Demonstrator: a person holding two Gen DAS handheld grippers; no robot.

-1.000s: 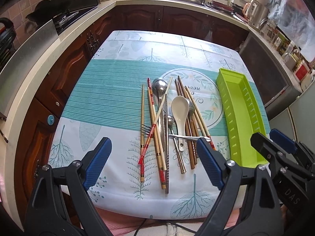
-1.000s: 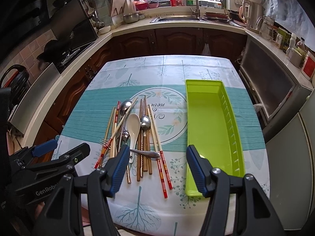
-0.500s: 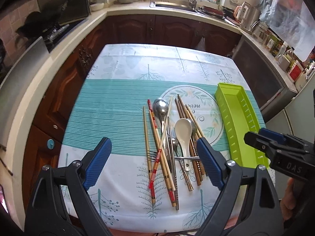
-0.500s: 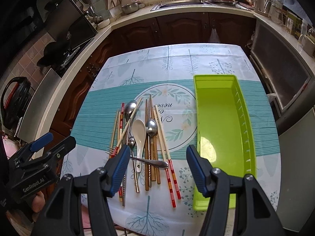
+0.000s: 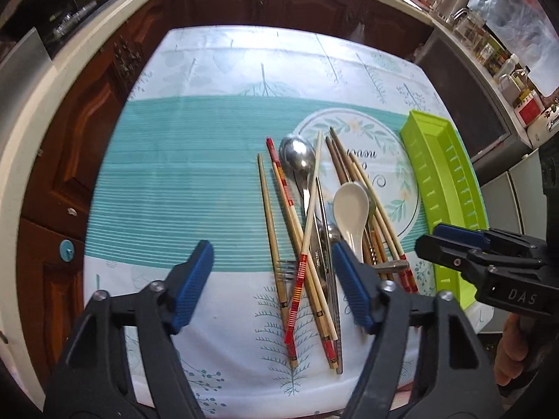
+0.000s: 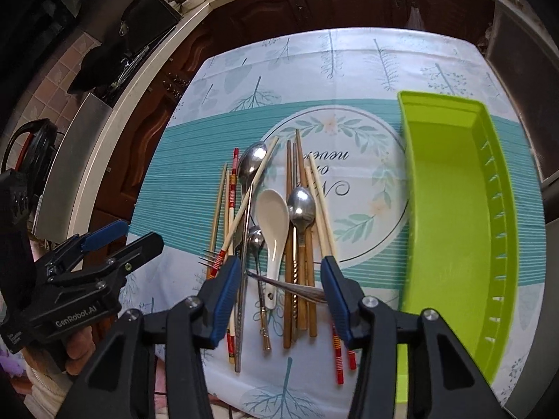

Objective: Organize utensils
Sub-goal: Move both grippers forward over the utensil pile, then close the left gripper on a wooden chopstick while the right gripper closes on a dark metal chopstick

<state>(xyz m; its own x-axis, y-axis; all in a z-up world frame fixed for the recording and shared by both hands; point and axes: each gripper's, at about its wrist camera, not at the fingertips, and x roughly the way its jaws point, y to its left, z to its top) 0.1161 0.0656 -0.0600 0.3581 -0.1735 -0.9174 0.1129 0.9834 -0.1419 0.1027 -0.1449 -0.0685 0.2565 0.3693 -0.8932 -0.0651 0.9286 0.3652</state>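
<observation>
home kitchen | wooden cabinets (image 5: 272, 3) | countertop (image 6: 146, 80) | stove (image 6: 139, 24)

I see a large polished metal spoon (image 5: 297, 160) with a mirror-bright bowl, and beside it a glossy white ceramic-looking soup spoon (image 6: 273, 216). The plain pale chopsticks (image 5: 268, 216) look like matt wood or bamboo; the dark brown chopsticks (image 6: 288, 209) have a smoother sheen. The long lime-green plastic tray (image 6: 454, 209) is smooth and slightly shiny. The printed teal-and-white tablecloth (image 5: 181, 181) looks smooth. My left gripper (image 5: 272, 279) shows ribbed blue pads (image 5: 194, 279) on matt black plastic.
</observation>
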